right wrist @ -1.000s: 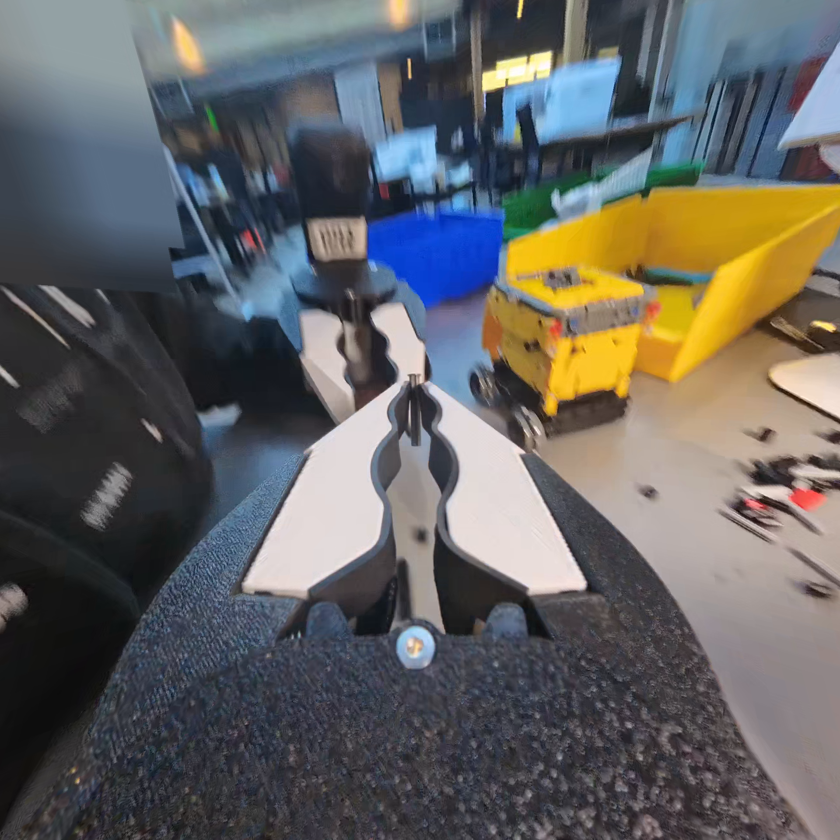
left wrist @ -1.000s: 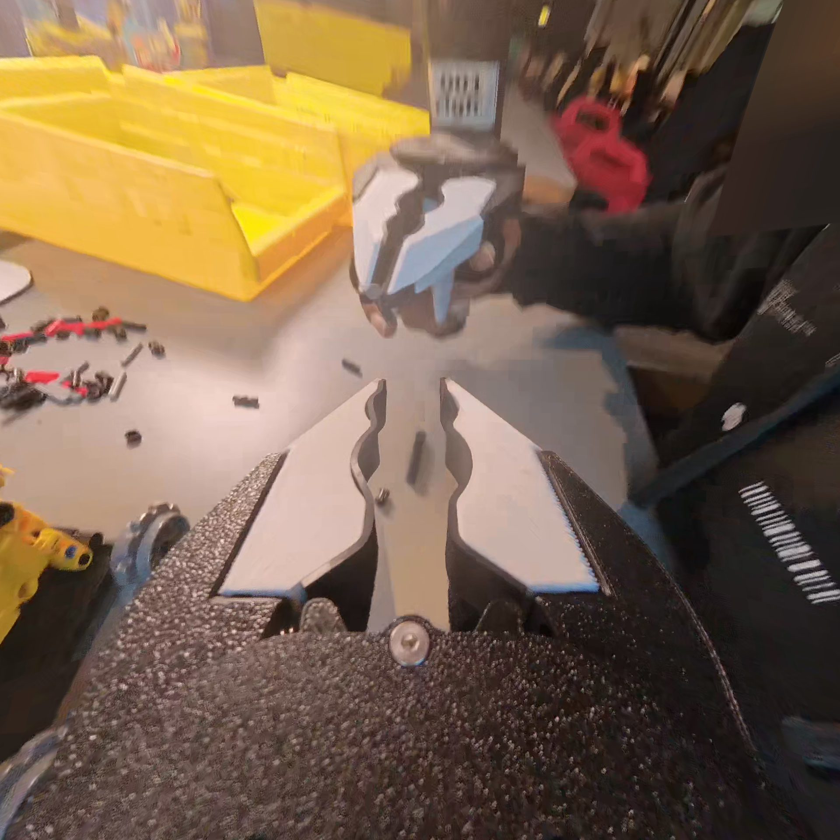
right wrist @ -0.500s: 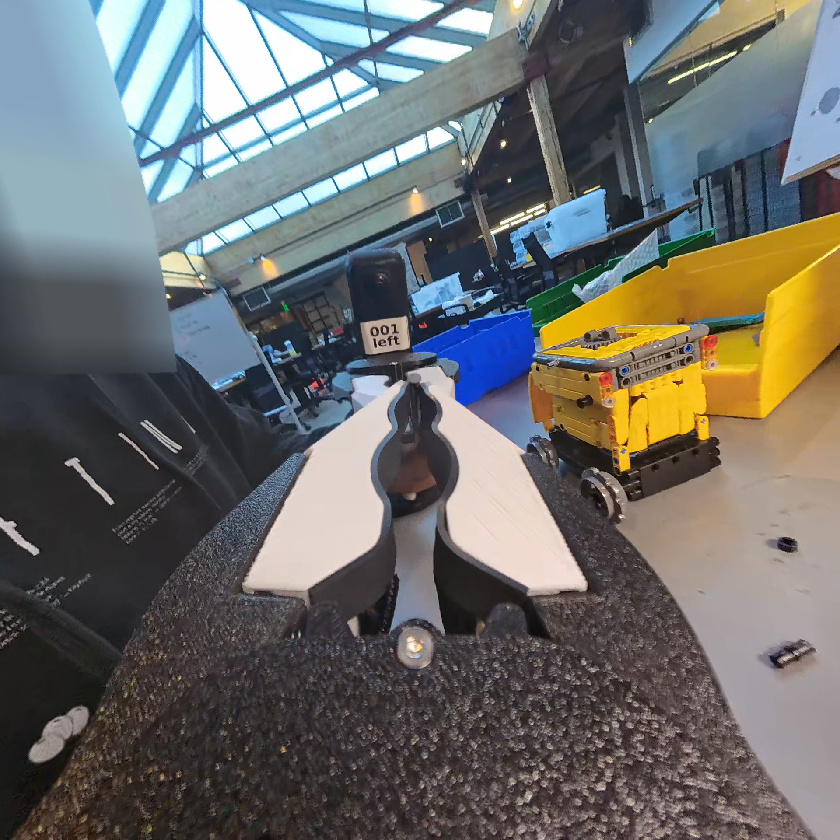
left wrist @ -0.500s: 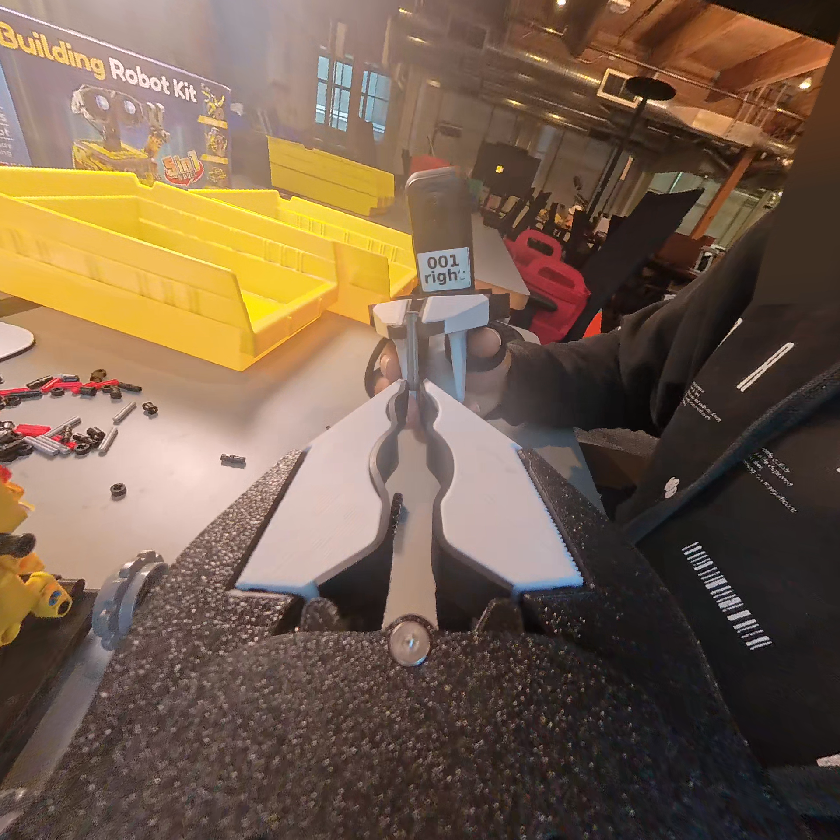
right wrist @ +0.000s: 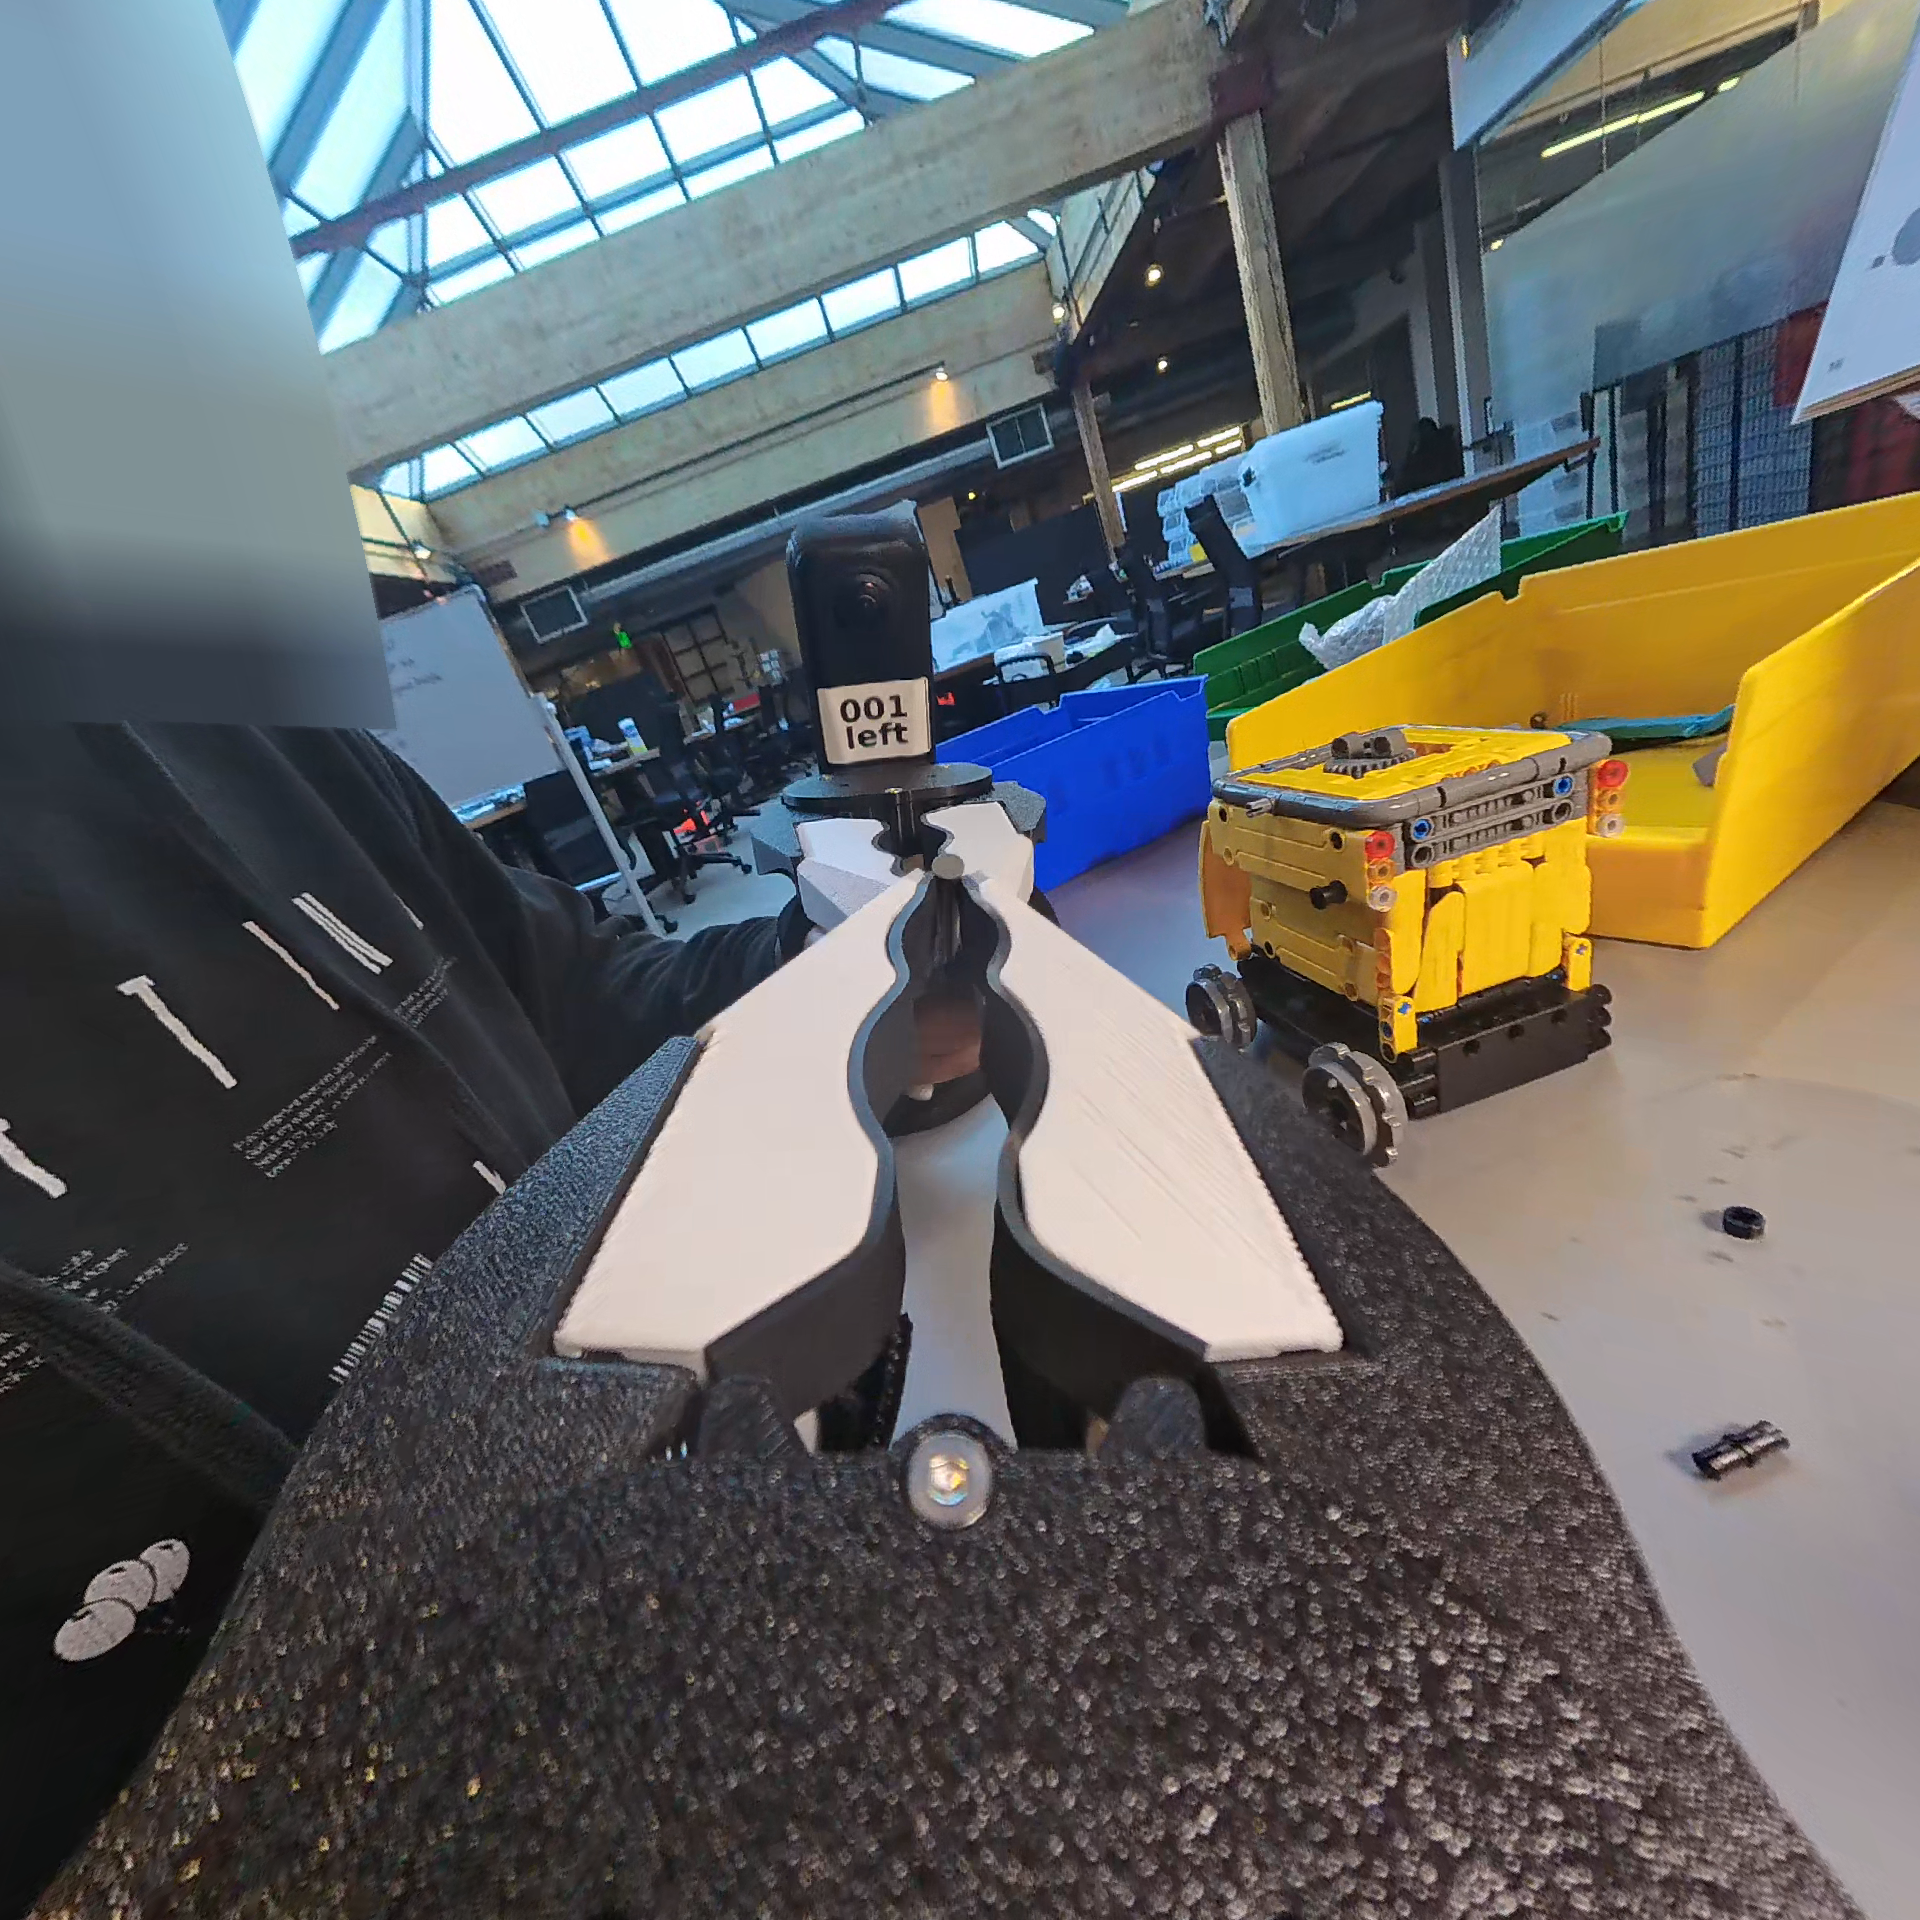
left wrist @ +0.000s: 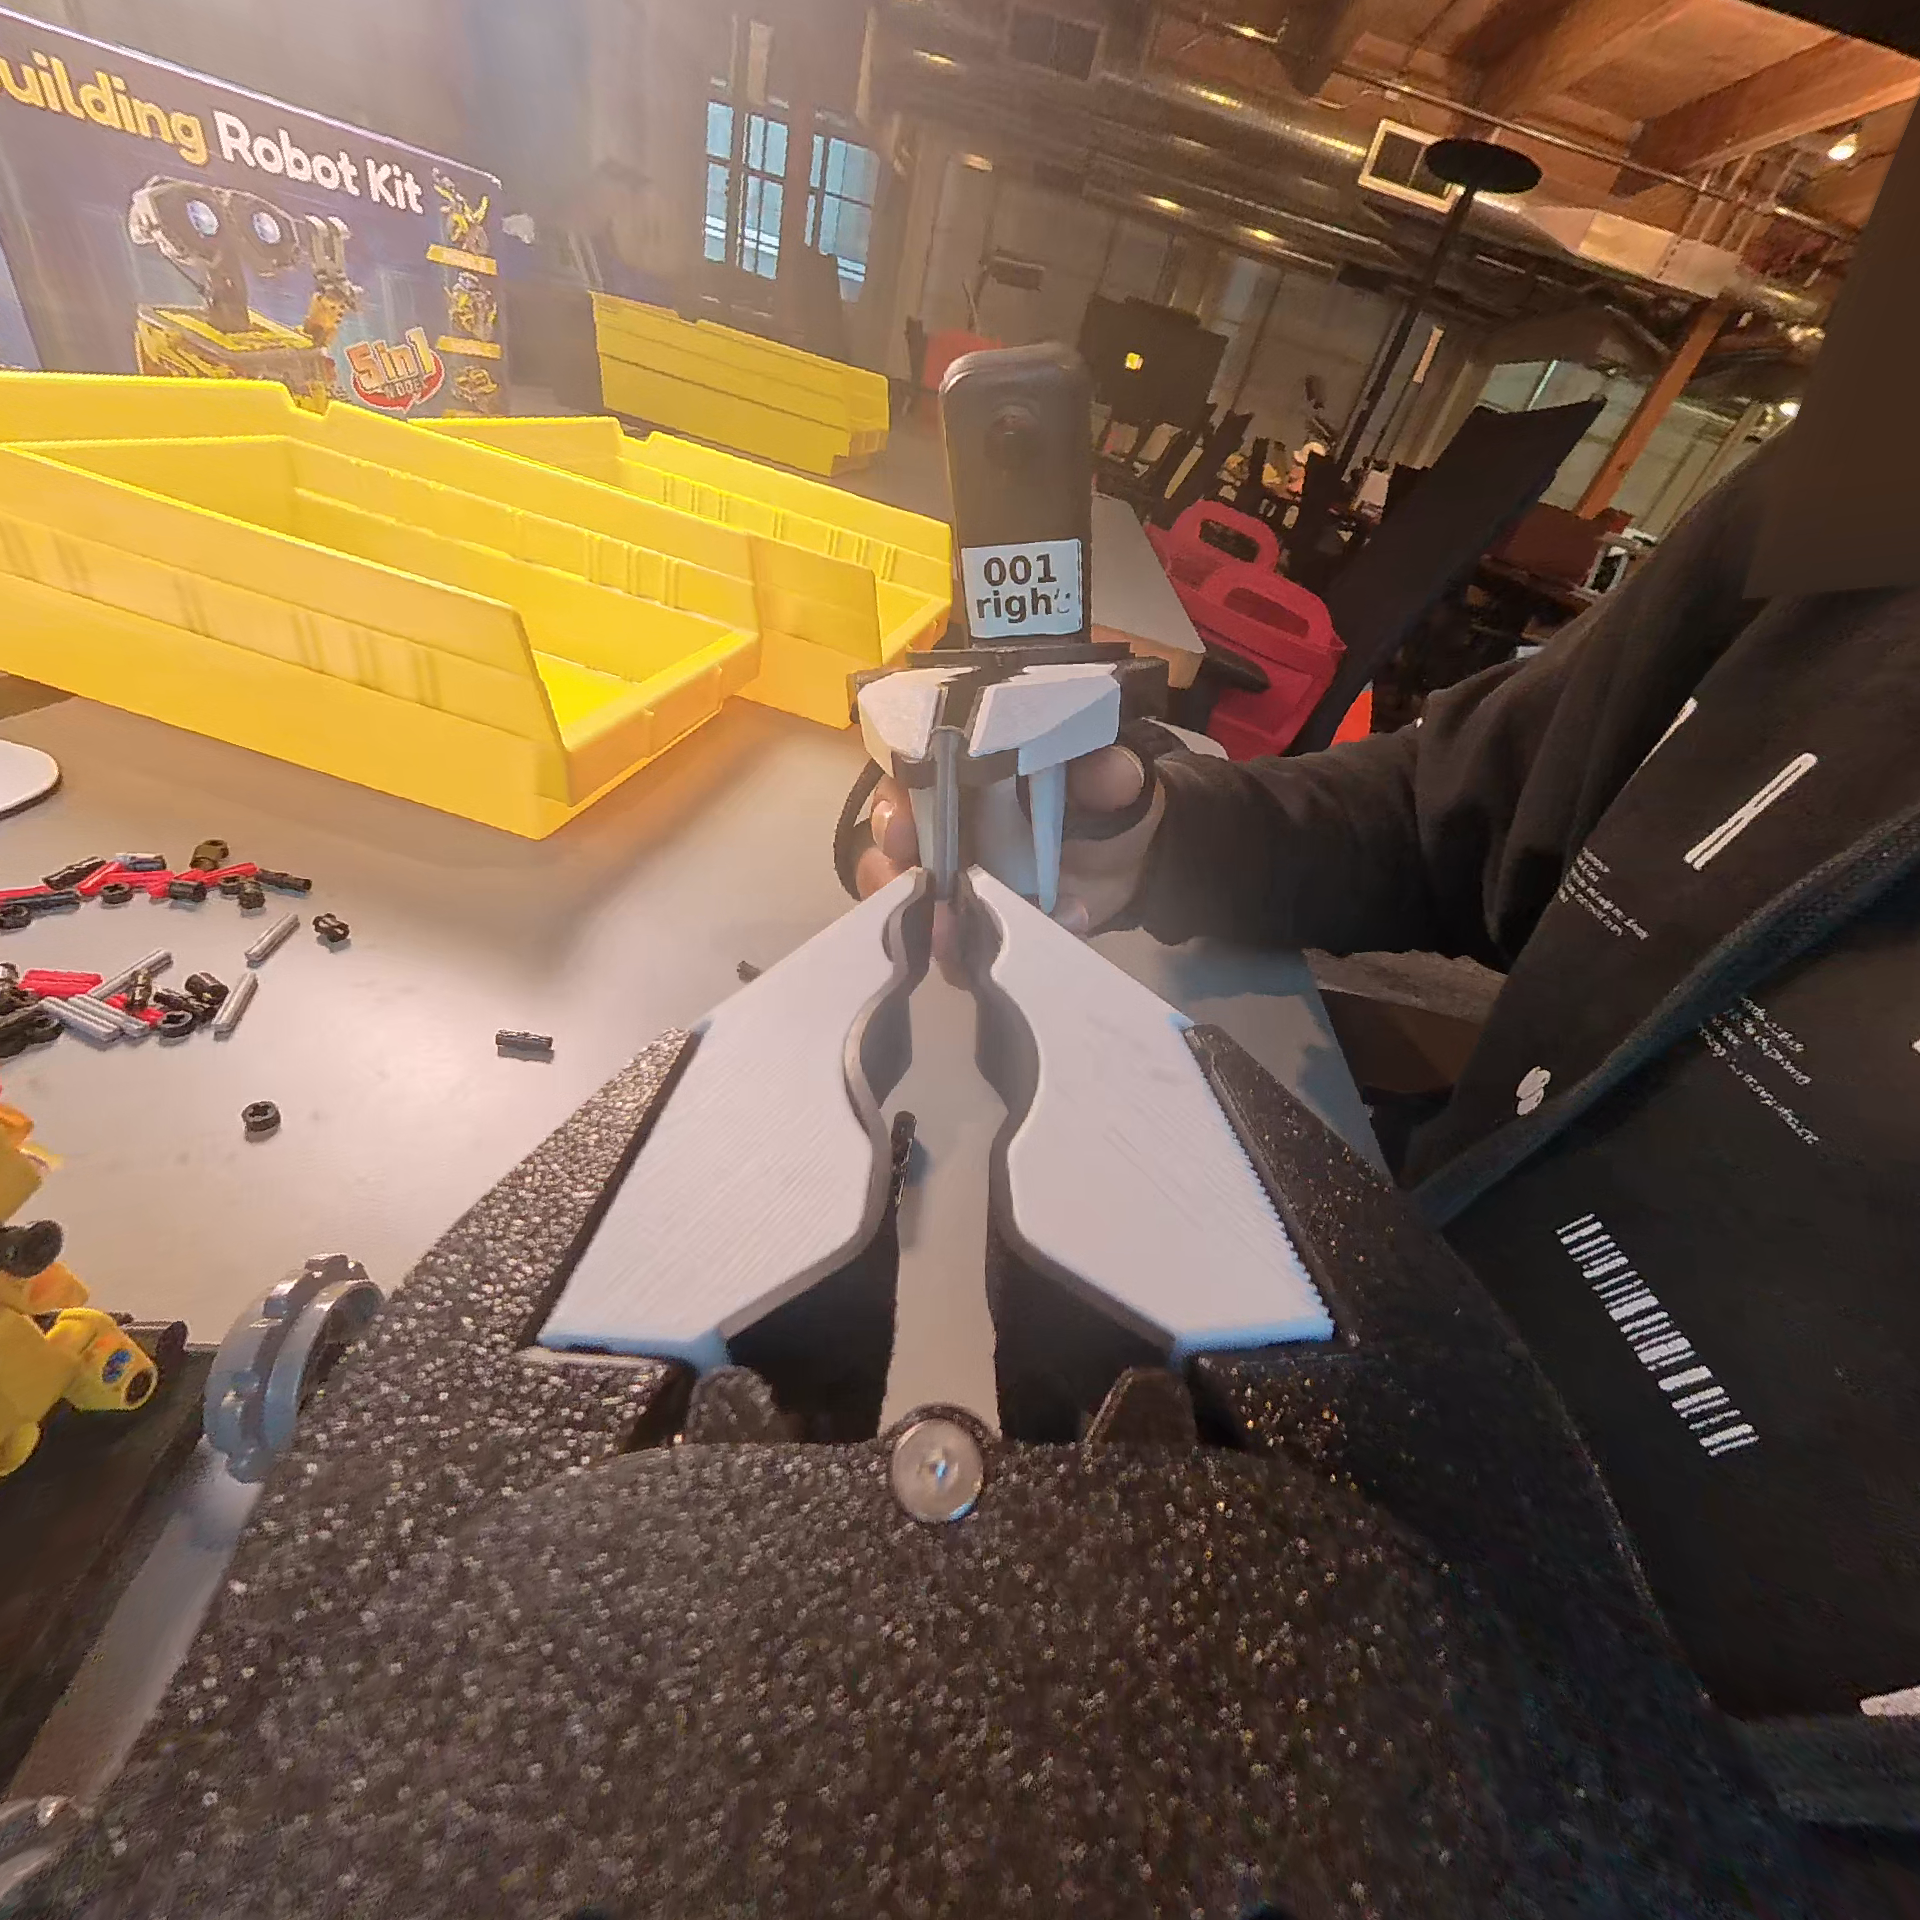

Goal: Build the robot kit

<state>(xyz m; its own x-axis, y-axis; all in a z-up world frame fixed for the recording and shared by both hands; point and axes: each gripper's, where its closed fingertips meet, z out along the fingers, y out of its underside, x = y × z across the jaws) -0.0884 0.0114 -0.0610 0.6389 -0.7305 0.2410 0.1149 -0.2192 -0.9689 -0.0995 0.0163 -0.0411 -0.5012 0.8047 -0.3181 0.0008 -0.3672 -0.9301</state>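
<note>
I am seeing a thin grey axle rod pinched between both tools facing tip to tip above the desk, left tool and right tool each closed on one end, framing barely changing from half a second ago.

The left gripper has matt, finely ribbed pale plastic jaws on a rough, speckled black body, with a shiny metal screw at six o'clock. The yellow bins at ten o'clock look like smooth, glossy plastic. The grey surface is smooth and matt. The person's black sleeve at three o'clock is soft cloth.
</note>
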